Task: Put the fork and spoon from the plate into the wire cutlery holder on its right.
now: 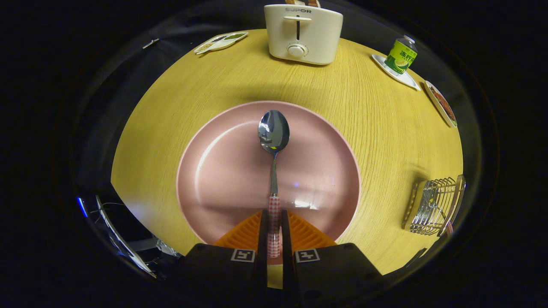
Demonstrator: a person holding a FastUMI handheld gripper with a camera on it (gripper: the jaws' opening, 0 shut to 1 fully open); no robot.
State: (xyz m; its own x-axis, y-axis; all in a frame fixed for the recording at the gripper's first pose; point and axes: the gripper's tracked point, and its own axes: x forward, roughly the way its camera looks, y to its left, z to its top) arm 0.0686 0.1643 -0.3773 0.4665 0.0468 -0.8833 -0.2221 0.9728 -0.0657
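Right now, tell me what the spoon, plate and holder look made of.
Spoon: polished metal bowl, mirror reflections; the checked handle, clamped between the gripper fingers, looks plastic or ceramic.
Plate: pink, smooth and glossy with highlights, likely glazed ceramic or melamine.
Holder: thin bright wire, seemingly chromed steel.

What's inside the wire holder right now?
The wire cutlery holder already has something with a checked handle poking out, likely the fork; its wires hide the rest. The claw is shut on the spoon over the plate.

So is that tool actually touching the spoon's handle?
Touching. The gripper view shows the tool with both fingers pressed against the spoon handle.
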